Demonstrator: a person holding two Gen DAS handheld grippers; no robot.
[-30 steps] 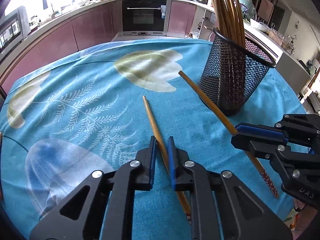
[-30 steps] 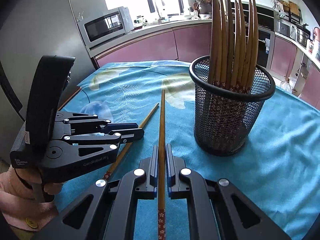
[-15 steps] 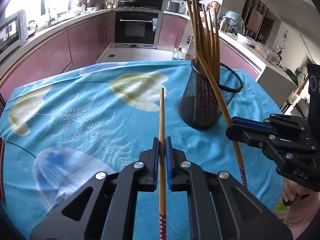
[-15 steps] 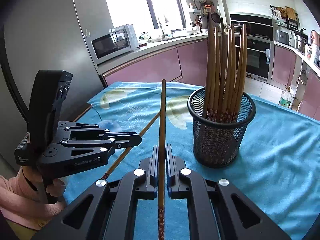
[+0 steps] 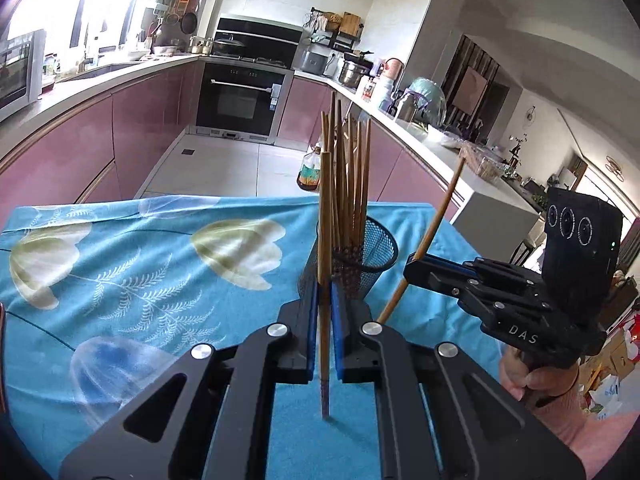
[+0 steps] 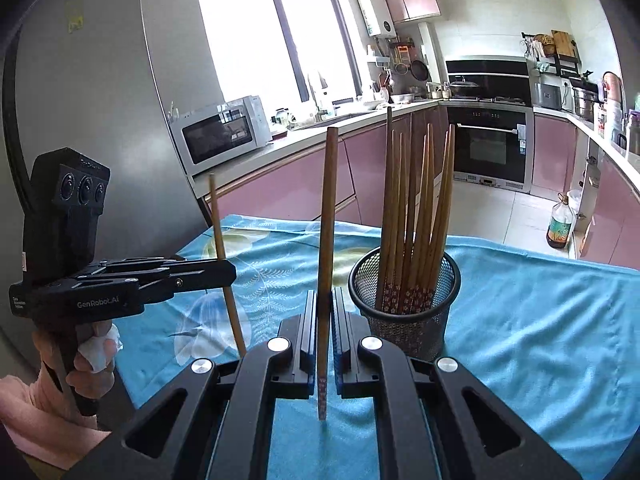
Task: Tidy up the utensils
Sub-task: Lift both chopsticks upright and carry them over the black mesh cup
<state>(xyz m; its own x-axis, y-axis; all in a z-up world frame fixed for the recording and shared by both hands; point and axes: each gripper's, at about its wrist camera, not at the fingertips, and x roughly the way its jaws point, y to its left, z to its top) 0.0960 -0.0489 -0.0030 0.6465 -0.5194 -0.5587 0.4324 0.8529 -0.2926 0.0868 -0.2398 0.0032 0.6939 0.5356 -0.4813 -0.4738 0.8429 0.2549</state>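
My left gripper is shut on a wooden chopstick and holds it upright above the table, just in front of the black mesh holder. My right gripper is shut on a second chopstick, also upright, left of the holder. The holder stands on the blue cloth and contains several chopsticks with patterned ends down. Each gripper shows in the other's view: the right gripper with its tilted chopstick, the left gripper with its chopstick.
The table carries a blue floral cloth. Behind it are pink kitchen cabinets, an oven and a microwave. A bottle stands on the floor beyond the table's far edge.
Both grippers have lifted their chopsticks off the cloth and tipped them from lying forward to standing upright. Both have risen, so the holder now looks lower and farther away.
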